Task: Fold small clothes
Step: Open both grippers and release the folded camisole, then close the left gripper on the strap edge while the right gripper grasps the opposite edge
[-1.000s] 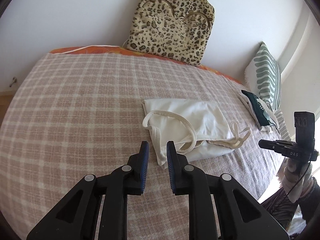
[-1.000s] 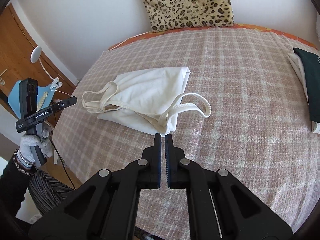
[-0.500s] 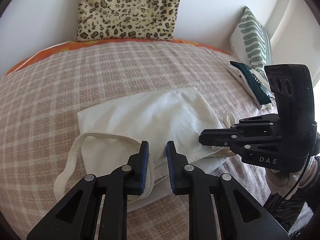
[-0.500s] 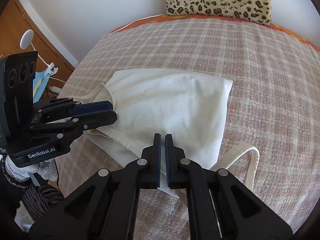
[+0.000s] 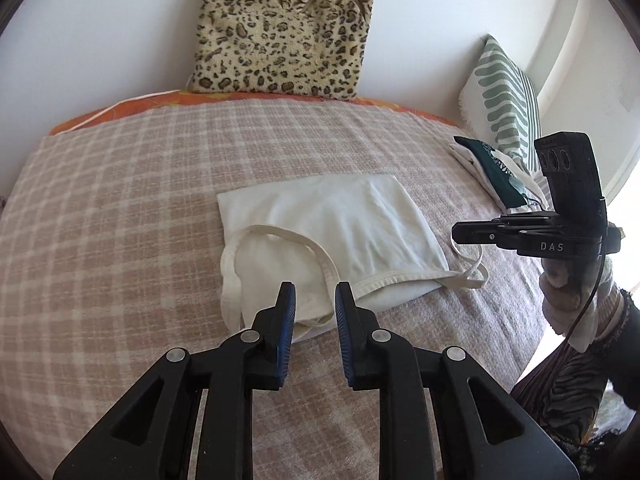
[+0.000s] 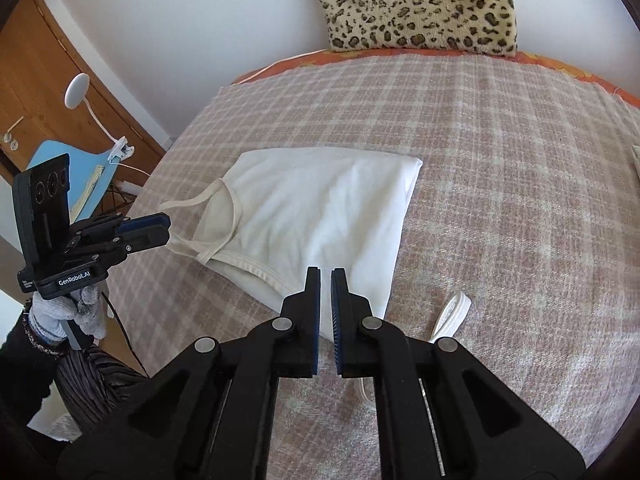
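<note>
A cream camisole (image 5: 332, 236) lies folded on the pink checked blanket (image 5: 120, 208) of the bed, near its front edge, its thin straps (image 5: 280, 236) looping out at the near side. The left gripper (image 5: 315, 300) hangs over the top's near hem with a modest gap between its blue-padded fingers (image 5: 287, 312), nothing caught in them. The right gripper (image 6: 325, 292) hovers above the opposite corner, its fingers nearly pressed together and empty. A gloved hand (image 6: 76, 308) grips each tool. A leopard-print cushion (image 5: 280, 28) leans on the white wall, and a striped pillow (image 5: 504, 104) stands beside a small pile of folded clothes (image 5: 496, 176).
</note>
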`<state>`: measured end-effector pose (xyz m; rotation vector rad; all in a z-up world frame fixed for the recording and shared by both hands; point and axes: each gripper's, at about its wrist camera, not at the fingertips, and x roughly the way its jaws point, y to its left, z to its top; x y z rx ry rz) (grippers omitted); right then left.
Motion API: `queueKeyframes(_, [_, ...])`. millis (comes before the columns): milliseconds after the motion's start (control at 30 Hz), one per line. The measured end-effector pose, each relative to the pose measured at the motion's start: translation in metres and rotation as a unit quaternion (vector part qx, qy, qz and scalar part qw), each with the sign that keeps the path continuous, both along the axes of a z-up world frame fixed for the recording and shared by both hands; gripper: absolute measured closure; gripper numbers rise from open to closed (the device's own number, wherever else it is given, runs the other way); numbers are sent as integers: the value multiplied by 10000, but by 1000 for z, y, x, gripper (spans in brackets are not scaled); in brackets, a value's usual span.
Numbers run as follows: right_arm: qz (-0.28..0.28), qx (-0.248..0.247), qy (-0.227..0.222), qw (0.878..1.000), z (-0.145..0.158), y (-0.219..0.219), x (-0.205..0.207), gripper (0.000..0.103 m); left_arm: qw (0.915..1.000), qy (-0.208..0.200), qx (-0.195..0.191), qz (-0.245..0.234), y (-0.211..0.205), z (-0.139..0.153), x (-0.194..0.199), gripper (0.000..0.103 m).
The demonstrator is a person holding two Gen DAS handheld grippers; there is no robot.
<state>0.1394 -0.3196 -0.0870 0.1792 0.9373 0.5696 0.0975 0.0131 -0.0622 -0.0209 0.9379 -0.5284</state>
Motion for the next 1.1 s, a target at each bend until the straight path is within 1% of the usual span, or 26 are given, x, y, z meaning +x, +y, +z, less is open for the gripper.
queueKeyframes(67, [-196,159,-125,9996,8,0,11,90,9997,-85,-67,215,8,4,7,85])
queueKeyframes(133, [-329,362,-127,9987,12,1,25,82,9992,-17,-179,350,12,2,16,85])
queueKeyframes(167, [-367,388,-148,9985,11,4,31,80,9990,12,-192,393,13,0,19,85])
queueKeyframes(233, [-447,221,-170,9986,8,7,44,69,9986,109,-222,474,14,-6,22,85])
queueKeyframes(267, [-485,156,-164,9986,5,9,48,67,9982,168,-256,523,15,-8,23,84])
queueKeyframes(300, [-528,150,-142,9984,2,9,52,64,9977,213,-274,574,17,-11,22,81])
queueKeyframes(333, [-585,184,-118,9980,0,7,56,61,9974,240,-279,613,18,-14,22,79])
queueKeyframes(367, [-617,239,-97,9978,-2,5,58,61,9974,286,-278,592,20,-18,21,79])
queueKeyframes(433, [-610,224,-46,9979,-5,5,63,61,9979,442,-246,406,18,-26,15,79])
queueKeyframes(567, [-650,-6,53,9979,-14,5,70,60,9977,666,-131,62,14,-42,-7,79])
queueKeyframes(633, [-805,-117,131,9966,-19,2,74,58,9974,702,-126,71,16,-45,-16,79])
queueKeyframes(667, [-857,-101,162,9961,-20,-1,77,57,9972,704,-204,134,20,-44,-20,79])
queueKeyframes(700, [-904,-39,182,9957,-20,-4,79,53,9969,692,-313,226,24,-43,-23,79])
queueKeyframes(733, [-950,26,197,9953,-21,-7,82,47,9962,681,-434,320,29,-41,-25,79])
queueKeyframes(767, [-981,101,222,9949,-21,-9,85,42,9950,672,-592,437,34,-39,-26,79])
queueKeyframes(800, [-981,200,278,9946,-22,-12,88,35,9933,676,-750,553,39,-37,-26,74])
queueKeyframes(833, [-984,328,344,9940,-24,-14,92,34,9913,708,-896,660,43,-37,-25,67])
queueKeyframes(867, [-1008,454,419,9930,-27,-16,94,34,9892,753,-1002,764,46,-38,-23,54])
queueKeyframes(900, [-1033,591,521,9915,-30,-18,97,34,9871,783,-1094,870,49,-38,-21,52])
queueKeyframes(1000, [-1033,929,796,9871,-40,-22,103,34,9817,942,-1311,1014,53,-40,-14,52])
queueKeyframes(1067, [-1042,999,871,9857,-44,-23,104,34,9740,1148,-1634,1070,55,-45,-10,52])
queueKeyframes(1100, [-1037,1030,885,9853,-46,-23,104,34,9701,1262,-1737,1131,55,-48,-8,52])
